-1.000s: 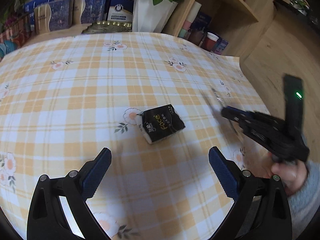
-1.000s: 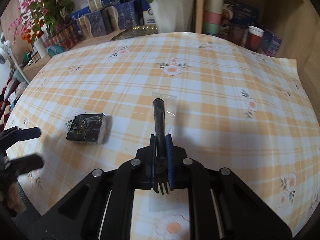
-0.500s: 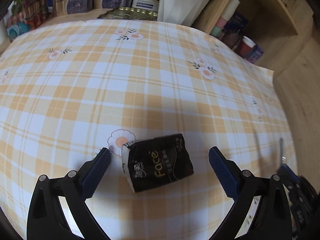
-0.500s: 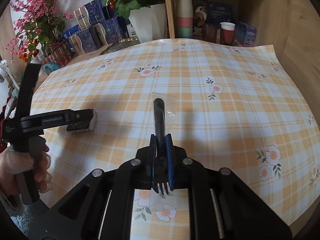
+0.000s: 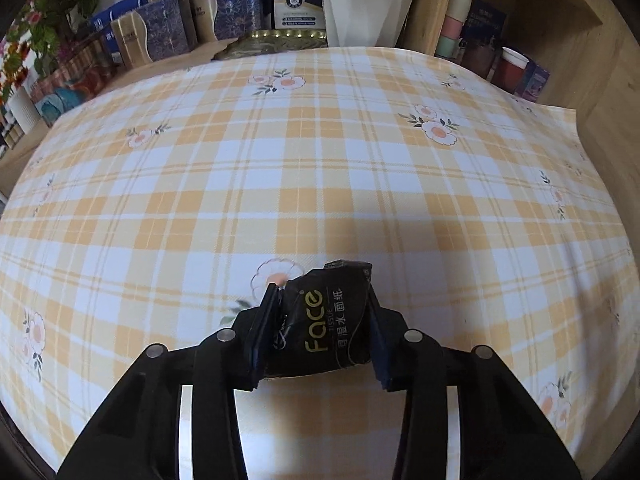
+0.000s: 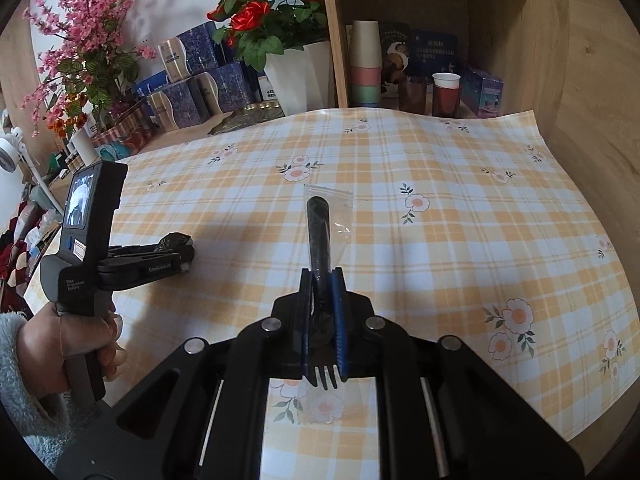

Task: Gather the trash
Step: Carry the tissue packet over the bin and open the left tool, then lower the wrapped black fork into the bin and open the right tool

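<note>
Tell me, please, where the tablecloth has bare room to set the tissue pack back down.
Bare cloth runs ahead of the tissue pack held in the left gripper, up to the white flower pot. Right of the bagged fork in the right gripper, the cloth is free too. The back shelves are crowded.

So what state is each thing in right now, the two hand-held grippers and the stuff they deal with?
Left hand-held gripper: shut on the tissue pack.
Tissue pack: black, squeezed between the fingers, crumpled.
Right hand-held gripper: shut on the bagged fork.
Bagged fork: black, in a clear bag, tines pointing back toward the camera.
Tablecloth: spread flat.
</note>
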A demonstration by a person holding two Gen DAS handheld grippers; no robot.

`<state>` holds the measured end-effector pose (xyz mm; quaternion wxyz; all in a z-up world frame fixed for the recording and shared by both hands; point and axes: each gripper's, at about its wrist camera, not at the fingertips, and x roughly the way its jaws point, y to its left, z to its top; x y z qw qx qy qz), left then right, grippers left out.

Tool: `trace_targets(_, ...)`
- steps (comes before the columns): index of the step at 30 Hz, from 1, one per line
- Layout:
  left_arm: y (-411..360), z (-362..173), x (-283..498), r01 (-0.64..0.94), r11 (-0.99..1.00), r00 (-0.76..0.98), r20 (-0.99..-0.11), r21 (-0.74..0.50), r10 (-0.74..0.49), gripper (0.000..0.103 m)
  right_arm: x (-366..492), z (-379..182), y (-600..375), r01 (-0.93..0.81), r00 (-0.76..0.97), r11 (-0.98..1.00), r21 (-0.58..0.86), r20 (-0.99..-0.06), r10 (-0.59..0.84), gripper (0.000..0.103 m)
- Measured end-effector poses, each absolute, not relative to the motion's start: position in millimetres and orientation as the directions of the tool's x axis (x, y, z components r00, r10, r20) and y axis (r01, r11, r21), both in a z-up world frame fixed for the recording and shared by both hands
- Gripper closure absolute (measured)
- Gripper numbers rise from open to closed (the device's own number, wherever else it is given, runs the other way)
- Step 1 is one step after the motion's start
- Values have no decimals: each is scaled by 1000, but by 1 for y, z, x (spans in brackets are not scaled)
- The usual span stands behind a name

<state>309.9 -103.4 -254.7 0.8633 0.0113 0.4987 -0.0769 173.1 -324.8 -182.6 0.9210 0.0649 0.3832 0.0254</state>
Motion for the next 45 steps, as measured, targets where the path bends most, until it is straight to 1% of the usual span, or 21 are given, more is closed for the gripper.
trace_targets(3,-91,-247,298,152,982,493,-853,-108,-170,65,166,-178,-319,-8,709,990,140,-698,105,90)
trace_targets(6,-84,-239,280,212,964,471,-847,-162,-245,65,158,-173,-311,-24,710,990,142,-695,117,90)
trace_targets(8,-83,-234,266,287,930,427,-839,-228,-338,65,154,-170,-306,-35,710,989,142,-693,125,90)
trace_targets(11,-82,-225,237,399,871,360,-825,-287,-436,65,142,-168,-295,-52,707,987,155,-692,146,90)
trace_targets(14,-77,-215,203,489,816,301,-818,-309,-490,65,132,-169,-286,-61,705,983,173,-690,165,90)
trace_targets(19,-67,-212,152,569,764,238,-829,-303,-506,64,109,-173,-269,-79,688,974,213,-695,208,90)
trace_targets(23,-60,-222,118,607,736,186,-847,-300,-498,64,92,-175,-257,-94,675,970,224,-702,228,90)
trace_targets(26,-53,-234,96,619,706,120,-846,-345,-519,64,80,-176,-251,-100,669,966,237,-703,242,90)
trace_targets(35,-58,-271,70,618,730,67,-906,-291,-418,62,60,-176,-242,-101,656,961,258,-709,259,90)
trace_targets(38,-57,-280,72,608,742,69,-912,-282,-403,50,57,-176,-239,-105,651,961,256,-713,261,90)
trace_targets(40,-58,-281,72,603,748,81,-911,-278,-404,36,56,-177,-237,-109,647,961,255,-716,263,90)
trace_targets(41,-57,-282,74,596,753,89,-908,-280,-408,33,56,-177,-236,-110,645,960,256,-717,265,90)
trace_targets(43,-53,-281,75,577,766,103,-905,-283,-412,24,56,-177,-235,-114,642,959,258,-718,269,90)
trace_targets(45,-47,-276,79,549,789,133,-903,-276,-409,20,56,-178,-233,-119,637,958,261,-720,276,90)
